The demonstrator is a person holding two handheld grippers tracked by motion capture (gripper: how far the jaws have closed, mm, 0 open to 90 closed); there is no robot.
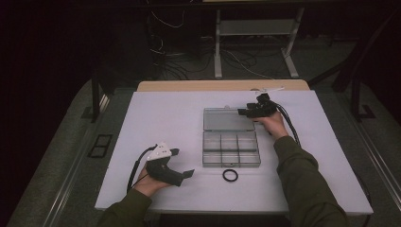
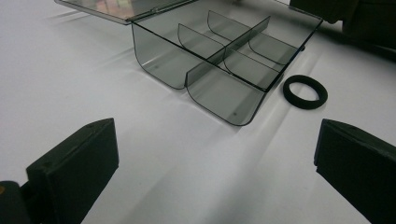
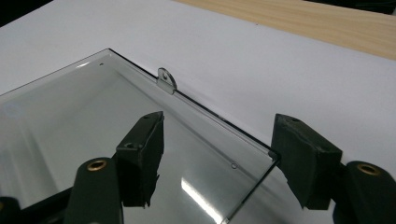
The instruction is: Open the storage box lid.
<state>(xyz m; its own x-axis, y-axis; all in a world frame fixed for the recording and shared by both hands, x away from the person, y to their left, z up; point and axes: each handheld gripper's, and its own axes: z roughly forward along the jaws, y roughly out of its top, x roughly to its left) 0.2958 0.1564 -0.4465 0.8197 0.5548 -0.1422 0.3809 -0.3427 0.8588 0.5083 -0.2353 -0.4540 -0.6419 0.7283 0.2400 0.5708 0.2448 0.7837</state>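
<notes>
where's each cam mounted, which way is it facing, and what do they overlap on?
High view: above the person's side, looking forward and down on the table; shows both forearms, left gripper, right gripper.
Left gripper view: rides the left gripper, faces the open box and ring; own jaws wide apart.
Right gripper view: rides the right gripper, faces the lid corner; jaws open.
Shared: high and left views both show box and ring.

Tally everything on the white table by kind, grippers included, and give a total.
Clear box with open lid: 1
Black ring: 1
Grippers: 2, left gripper, right gripper
Total: 4
</notes>
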